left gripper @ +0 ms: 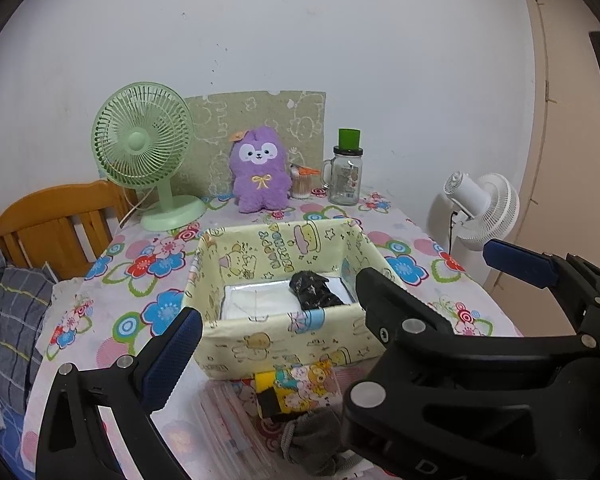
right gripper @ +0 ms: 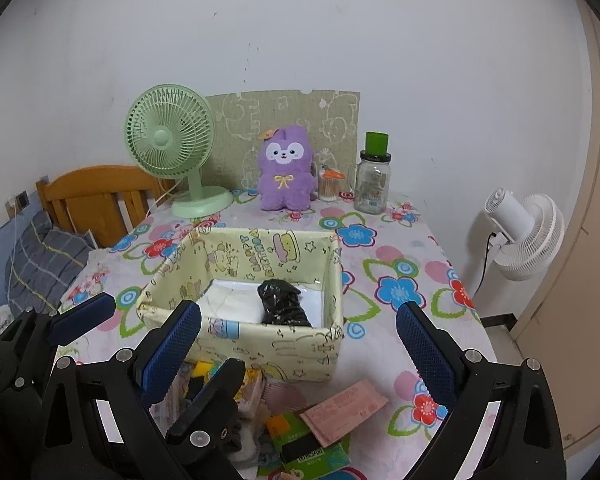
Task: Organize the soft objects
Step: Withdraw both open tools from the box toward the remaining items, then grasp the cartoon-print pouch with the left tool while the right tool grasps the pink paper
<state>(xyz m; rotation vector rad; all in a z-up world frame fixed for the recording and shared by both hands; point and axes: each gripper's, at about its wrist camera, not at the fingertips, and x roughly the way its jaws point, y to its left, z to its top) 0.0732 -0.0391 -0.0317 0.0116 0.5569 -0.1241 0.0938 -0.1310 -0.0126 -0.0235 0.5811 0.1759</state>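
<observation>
- Tabletop [right gripper: 384,360]: covered with a floral-print cloth; it stands against a white wall.
- Storage box [right gripper: 276,340]: yellow, cartoon-printed fabric, open at the top, near the middle of the tabletop.
- Box contents: a black rolled soft item [right gripper: 282,304] lies in the right part of the box, on a white folded cloth [right gripper: 228,300] that covers the bottom.
- Left gripper [left gripper: 280,304]: released, its blue-padded fingers [left gripper: 180,344] spread wide and grasping nothing. It hovers at the near side of the box; in the left wrist view the box shows between the fingers.
- Right gripper [right gripper: 298,344]: released, its fingers spread wide and empty. It hovers just in front of the box's near wall, beside the left gripper.
- Grey soft item [left gripper: 312,436]: lies on the tabletop at the near edge, in front of the box, below the left gripper.
- Cartoon-printed packet [left gripper: 300,388]: yellow, lies just in front of the box, touching the grey soft item.
- Pink paper slip [right gripper: 344,404] and green packet [right gripper: 308,444]: lie on the tabletop near the front edge, to the right of the grey item.
- Back row along the wall: a green desk fan [right gripper: 172,148] at the left, a purple plush toy [right gripper: 286,170] in the middle, a glass jar [right gripper: 372,184] with a green top at the right.
- White fan [right gripper: 524,236]: stands off the tabletop, to the right.
- Wooden bed frame [right gripper: 96,196] with a grey checked pillow [right gripper: 44,260]: to the left of the tabletop.
</observation>
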